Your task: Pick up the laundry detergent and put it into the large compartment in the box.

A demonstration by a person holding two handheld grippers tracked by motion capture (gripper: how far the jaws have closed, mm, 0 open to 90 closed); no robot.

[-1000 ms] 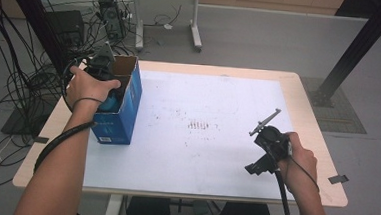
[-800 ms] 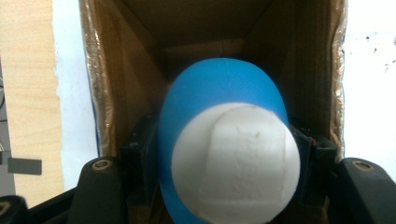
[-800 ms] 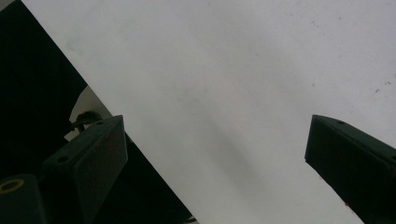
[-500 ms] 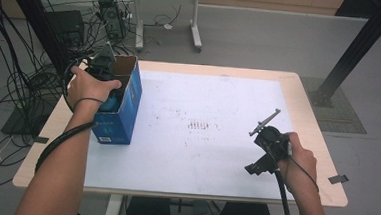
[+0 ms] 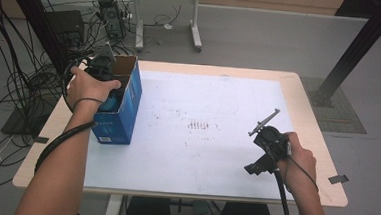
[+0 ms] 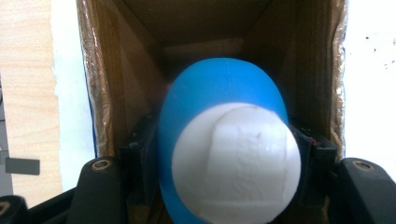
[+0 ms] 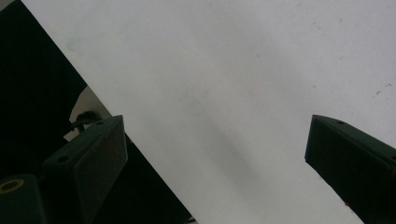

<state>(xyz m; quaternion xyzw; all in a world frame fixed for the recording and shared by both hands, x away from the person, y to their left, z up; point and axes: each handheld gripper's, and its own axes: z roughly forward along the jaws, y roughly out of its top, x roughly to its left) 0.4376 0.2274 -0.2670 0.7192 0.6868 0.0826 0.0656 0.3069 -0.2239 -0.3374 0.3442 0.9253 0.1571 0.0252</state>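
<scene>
A blue cardboard box (image 5: 123,114) stands open-topped at the table's left edge. My left gripper (image 5: 110,96) reaches down into it, shut on a blue and white egg-shaped ball (image 6: 224,135). In the left gripper view the black pads (image 6: 140,154) press on both sides of the ball between the box's brown inner walls (image 6: 116,70). My right gripper (image 5: 257,166) is held over the white sheet (image 5: 214,89) near the table's front right. Its jaws stand wide apart with nothing between them (image 7: 215,154).
The wooden table rim (image 5: 321,145) frames the white sheet. Cables and equipment (image 5: 109,12) lie on the floor at the back left. A black post (image 5: 362,43) stands at the back right. Another table's legs (image 5: 196,22) stand behind.
</scene>
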